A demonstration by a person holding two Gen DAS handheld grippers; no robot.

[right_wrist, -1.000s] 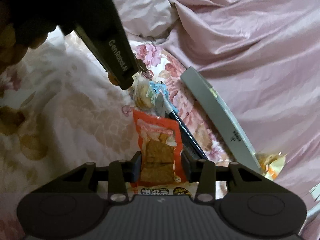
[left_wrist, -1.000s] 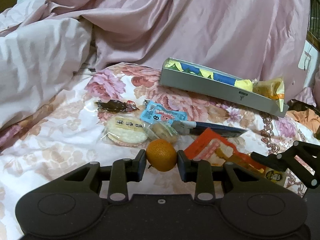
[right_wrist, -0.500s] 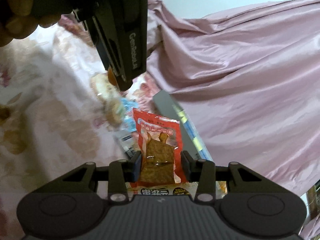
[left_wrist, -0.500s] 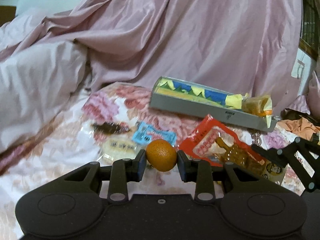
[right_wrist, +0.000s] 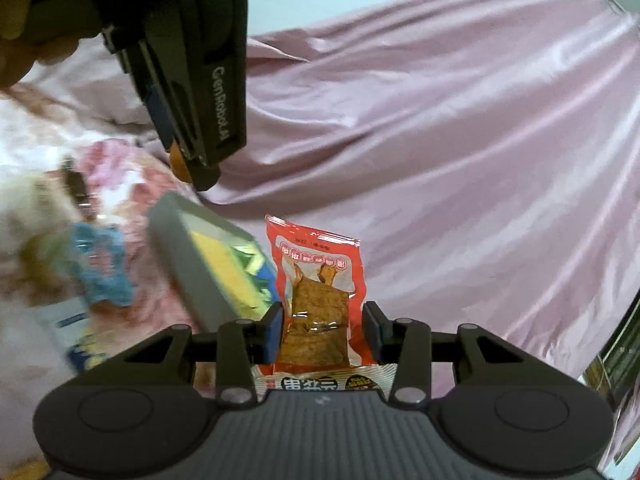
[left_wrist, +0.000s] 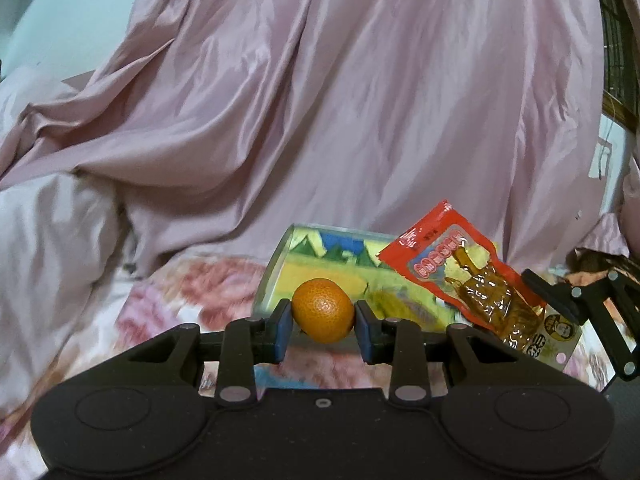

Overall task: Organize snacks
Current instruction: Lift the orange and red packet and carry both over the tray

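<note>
My left gripper [left_wrist: 323, 326] is shut on a small orange tangerine [left_wrist: 323, 315], held in the air just in front of the grey box [left_wrist: 276, 276] with its yellow, green and blue lining. My right gripper [right_wrist: 323, 330] is shut on a red snack packet [right_wrist: 318, 304] with brown pieces inside, lifted clear of the bed. In the left wrist view that red packet [left_wrist: 472, 276] hangs over the box's right end, held by the right gripper's fingers [left_wrist: 560, 304]. In the right wrist view the left gripper [right_wrist: 196, 160] sits above the grey box [right_wrist: 188, 256], a sliver of tangerine [right_wrist: 178, 162] showing.
A pink satin quilt [left_wrist: 340, 100] is heaped behind the box. The floral bedsheet [left_wrist: 184, 292] lies below. Blurred loose snacks, among them a blue wrapper [right_wrist: 100, 264], lie left of the box in the right wrist view. A hand [right_wrist: 24, 60] holds the left gripper.
Both grippers have risen off the bed and moved toward the grey box, carrying the tangerine and the red packet. The loose snacks on the sheet have dropped out of the left wrist view.
</note>
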